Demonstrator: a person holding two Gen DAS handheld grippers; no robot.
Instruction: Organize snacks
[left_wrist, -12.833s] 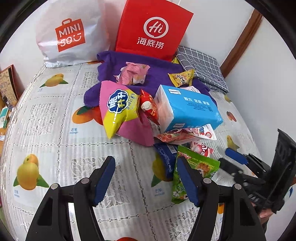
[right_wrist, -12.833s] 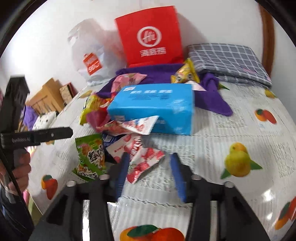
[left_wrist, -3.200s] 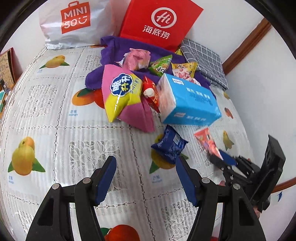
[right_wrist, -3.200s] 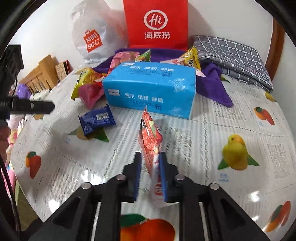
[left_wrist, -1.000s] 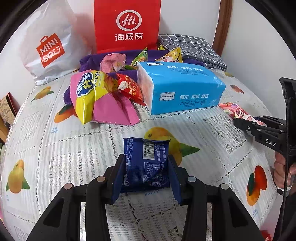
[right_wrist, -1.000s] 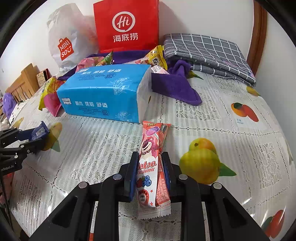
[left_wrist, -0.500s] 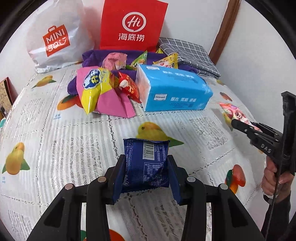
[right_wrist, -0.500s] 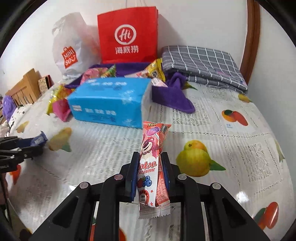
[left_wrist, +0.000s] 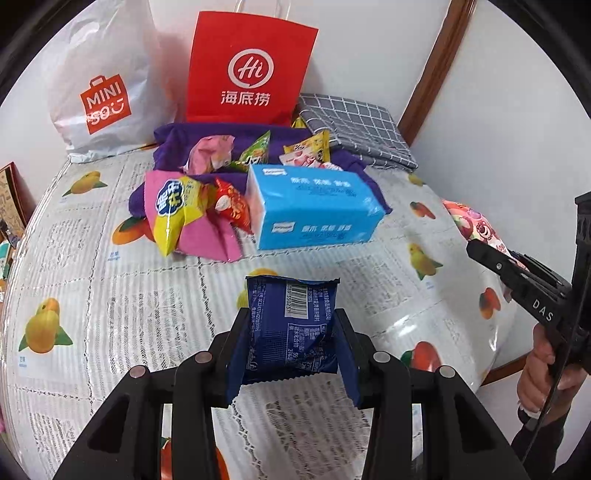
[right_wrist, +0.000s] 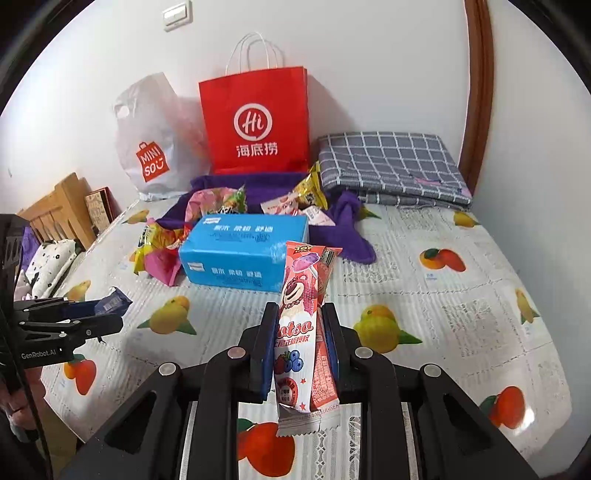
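Each claw is clamped on a snack, left claw (left_wrist: 291, 347) on the blue packet (left_wrist: 291, 332), right claw (right_wrist: 297, 350) on the pink packet (right_wrist: 303, 325), both clear of the bench (right_wrist: 443, 302), probably bound for the pile at its far edge.

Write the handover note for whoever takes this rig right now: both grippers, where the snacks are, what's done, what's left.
Left gripper: shut on the dark blue snack packet, lifted off the fruit-print tablecloth.
Right gripper: shut on the pink Lotso snack packet, also off the cloth.
Other snacks sit on or by the purple cloth, behind and left of the blue tissue pack.
Done: both loose packets in front of the tissue pack picked up.
Left: probably place both with the snack group, then tidy the pile.
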